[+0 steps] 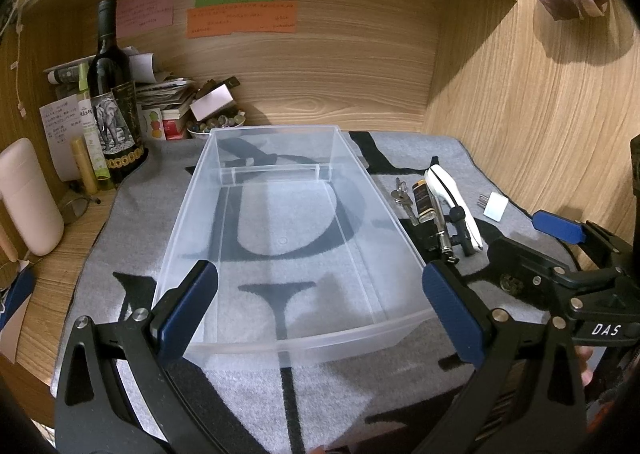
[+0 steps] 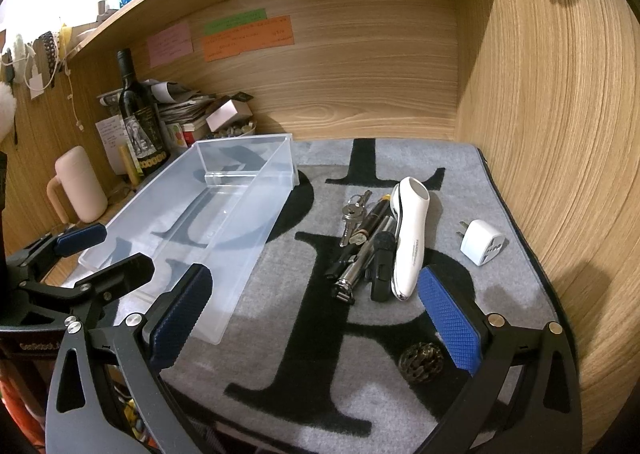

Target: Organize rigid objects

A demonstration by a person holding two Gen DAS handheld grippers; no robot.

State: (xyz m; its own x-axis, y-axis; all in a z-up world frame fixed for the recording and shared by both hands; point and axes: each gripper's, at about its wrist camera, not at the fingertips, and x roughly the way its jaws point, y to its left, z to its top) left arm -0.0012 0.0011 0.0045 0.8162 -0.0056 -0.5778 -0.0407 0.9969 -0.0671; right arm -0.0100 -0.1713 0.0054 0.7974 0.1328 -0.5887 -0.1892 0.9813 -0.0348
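Observation:
An empty clear plastic bin (image 1: 288, 238) (image 2: 208, 206) lies on the grey lettered mat (image 1: 360, 386) (image 2: 320, 354). Right of it sits a pile: keys (image 2: 352, 216) (image 1: 402, 198), a dark pen-like tube (image 2: 374, 220), a metal razor (image 2: 354, 274), a black tool (image 2: 382, 266) and a white handheld device (image 2: 410, 234) (image 1: 450, 198). A white plug adapter (image 2: 482, 242) (image 1: 494, 206) and a brass ball (image 2: 422, 362) lie apart. My left gripper (image 1: 320, 310) stands open over the bin's near end. My right gripper (image 2: 316, 318) is open above the mat, short of the pile.
A wine bottle (image 1: 114, 94) (image 2: 138, 114), a pink mug (image 2: 80, 184), stacked papers and small boxes (image 1: 172, 94) crowd the back left corner. Wooden walls close the back and right; a shelf hangs overhead. The right gripper (image 1: 568, 250) shows in the left wrist view.

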